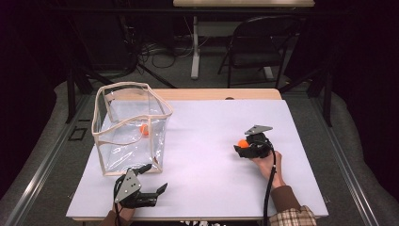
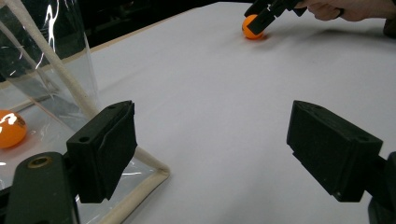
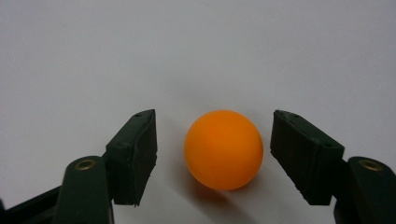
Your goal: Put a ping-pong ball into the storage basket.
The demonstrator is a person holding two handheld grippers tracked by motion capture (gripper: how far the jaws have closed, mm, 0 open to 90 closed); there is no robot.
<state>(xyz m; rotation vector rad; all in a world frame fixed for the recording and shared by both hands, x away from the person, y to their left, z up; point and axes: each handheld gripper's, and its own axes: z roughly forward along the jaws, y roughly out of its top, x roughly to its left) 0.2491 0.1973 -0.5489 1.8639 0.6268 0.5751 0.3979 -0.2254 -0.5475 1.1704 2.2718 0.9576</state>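
Straddling the orange ball (image 3: 223,149), your right gripper (image 3: 214,156) has its jaws spread, a gap showing on each side, so nothing is clamped; in the high view that ball (image 1: 243,143) sits right of centre on the white table (image 1: 202,141). Your left gripper (image 1: 153,181), lower left, stands wide and empty beside the clear bag (image 1: 129,127), which holds a second orange ball (image 1: 144,129).
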